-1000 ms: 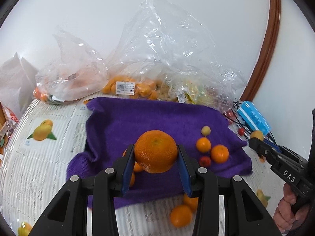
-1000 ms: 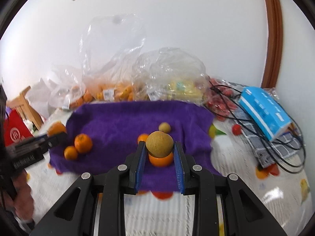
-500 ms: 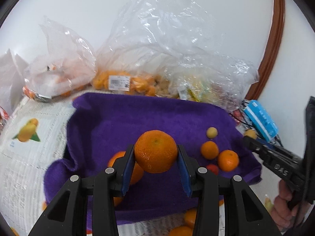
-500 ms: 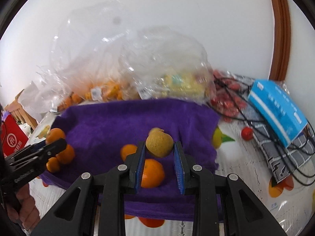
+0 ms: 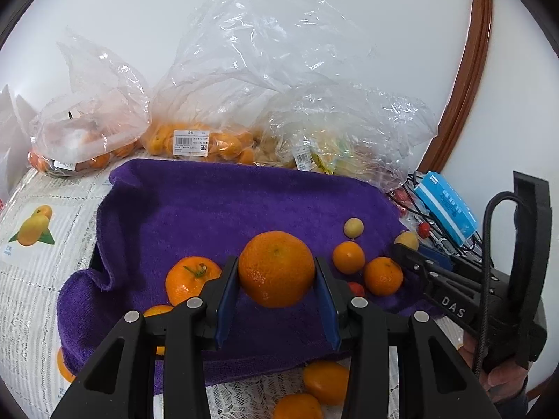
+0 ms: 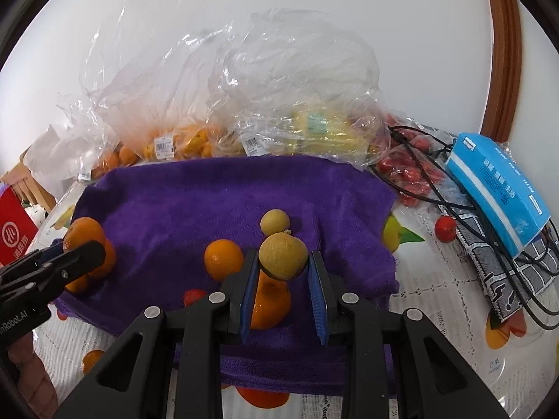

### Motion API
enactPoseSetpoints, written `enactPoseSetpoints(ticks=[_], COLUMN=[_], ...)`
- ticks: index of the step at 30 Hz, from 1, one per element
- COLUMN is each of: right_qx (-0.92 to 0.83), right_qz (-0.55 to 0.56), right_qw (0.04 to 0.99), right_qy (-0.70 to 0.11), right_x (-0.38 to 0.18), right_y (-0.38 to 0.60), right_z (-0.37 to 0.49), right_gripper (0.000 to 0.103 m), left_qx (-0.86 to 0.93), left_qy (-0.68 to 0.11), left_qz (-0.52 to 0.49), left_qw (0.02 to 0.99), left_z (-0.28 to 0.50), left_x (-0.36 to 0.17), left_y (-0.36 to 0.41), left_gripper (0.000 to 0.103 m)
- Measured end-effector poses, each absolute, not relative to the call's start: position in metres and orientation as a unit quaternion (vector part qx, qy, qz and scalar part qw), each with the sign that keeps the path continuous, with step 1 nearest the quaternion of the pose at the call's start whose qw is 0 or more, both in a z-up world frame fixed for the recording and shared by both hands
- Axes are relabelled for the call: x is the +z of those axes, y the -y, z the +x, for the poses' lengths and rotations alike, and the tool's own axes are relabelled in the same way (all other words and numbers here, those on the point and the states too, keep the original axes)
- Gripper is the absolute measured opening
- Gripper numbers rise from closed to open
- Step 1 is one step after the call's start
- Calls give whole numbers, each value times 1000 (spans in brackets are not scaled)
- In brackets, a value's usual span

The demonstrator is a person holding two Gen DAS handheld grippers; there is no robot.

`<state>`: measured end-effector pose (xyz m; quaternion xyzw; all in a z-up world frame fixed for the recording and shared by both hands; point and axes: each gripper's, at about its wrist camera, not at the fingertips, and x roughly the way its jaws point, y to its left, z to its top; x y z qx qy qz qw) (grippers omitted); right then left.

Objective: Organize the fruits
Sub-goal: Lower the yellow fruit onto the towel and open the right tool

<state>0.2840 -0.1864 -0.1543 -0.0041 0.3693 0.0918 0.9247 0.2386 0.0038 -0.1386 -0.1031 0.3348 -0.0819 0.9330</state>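
The left gripper (image 5: 276, 281) pinches a large, round, dimpled orange (image 5: 276, 268) above a purple towel (image 5: 216, 209). The right gripper (image 6: 283, 272) pinches a small, dull yellow-green fruit (image 6: 283, 255) with a stem nub above the same towel, where loose oranges lie before clear plastic bags (image 6: 286, 80).

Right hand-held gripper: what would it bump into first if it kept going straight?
Probably the small yellow fruit on the purple towel, just beyond the fruit the right hand-held gripper holds. Depth is unclear.
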Motion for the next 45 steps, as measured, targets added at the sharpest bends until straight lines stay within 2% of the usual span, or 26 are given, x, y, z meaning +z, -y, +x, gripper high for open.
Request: enactPoseSetpoints(ticks=[45], right_qx=[96], right_qz=[6], right_qw=[923], right_qy=[-373], right_x=[-160], right_y=[187], right_z=[287], right_gripper=[29], left_qx=[-78], left_qy=[-381], left_qz=[-124], left_qw=[913], left_z=[255], left_x=[-157], left_y=[-6], left_gripper=[40])
